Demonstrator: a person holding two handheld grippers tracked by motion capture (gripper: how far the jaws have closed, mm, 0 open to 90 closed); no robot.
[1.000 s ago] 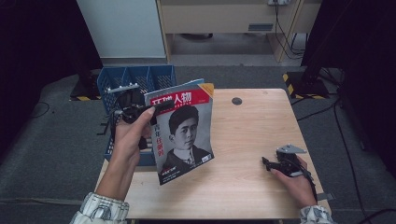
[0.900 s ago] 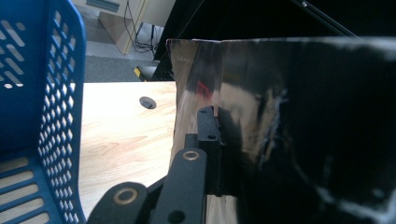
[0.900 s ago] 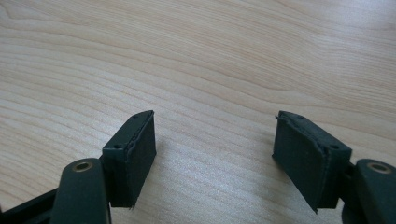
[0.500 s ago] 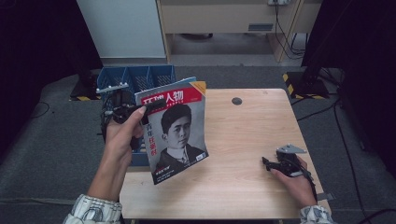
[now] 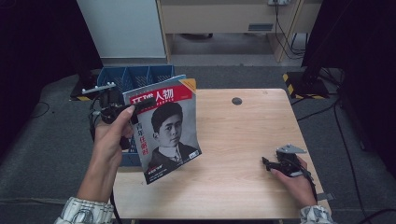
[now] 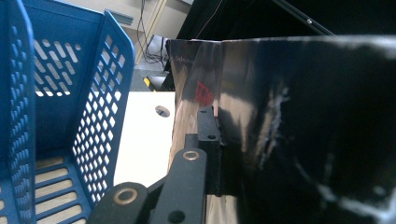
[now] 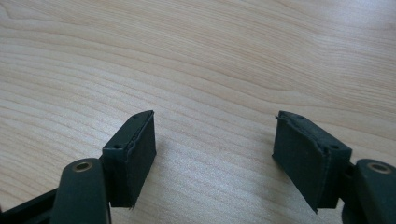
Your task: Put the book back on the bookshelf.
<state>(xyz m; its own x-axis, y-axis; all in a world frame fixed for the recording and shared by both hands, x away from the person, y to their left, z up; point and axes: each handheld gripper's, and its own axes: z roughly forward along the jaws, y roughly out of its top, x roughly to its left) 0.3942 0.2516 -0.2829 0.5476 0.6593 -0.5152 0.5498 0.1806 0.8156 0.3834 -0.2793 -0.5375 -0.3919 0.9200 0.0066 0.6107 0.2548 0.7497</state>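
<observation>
A magazine (image 5: 166,128) with a portrait cover and a red title band hangs upright over the table's left edge. My left gripper (image 5: 135,106) is shut on its upper left edge, and in the left gripper view the glossy dark cover (image 6: 299,130) stands pinched against the near jaw. My right gripper (image 5: 267,162) rests low on the wooden table (image 5: 243,140) at the right. Seen in the right gripper view, my right gripper (image 7: 215,149) stands open with bare wood between its pads.
A blue perforated file rack (image 5: 133,77) with several upright slots stands just off the table's left side, close beside the magazine; its dividers (image 6: 100,107) rise left of my jaw. A small round hole (image 5: 236,101) sits near the table's far edge. Cabinets stand beyond.
My left hand has carried the magazine to the left, toward the blue rack. The right hand and its gripper have stayed put.
</observation>
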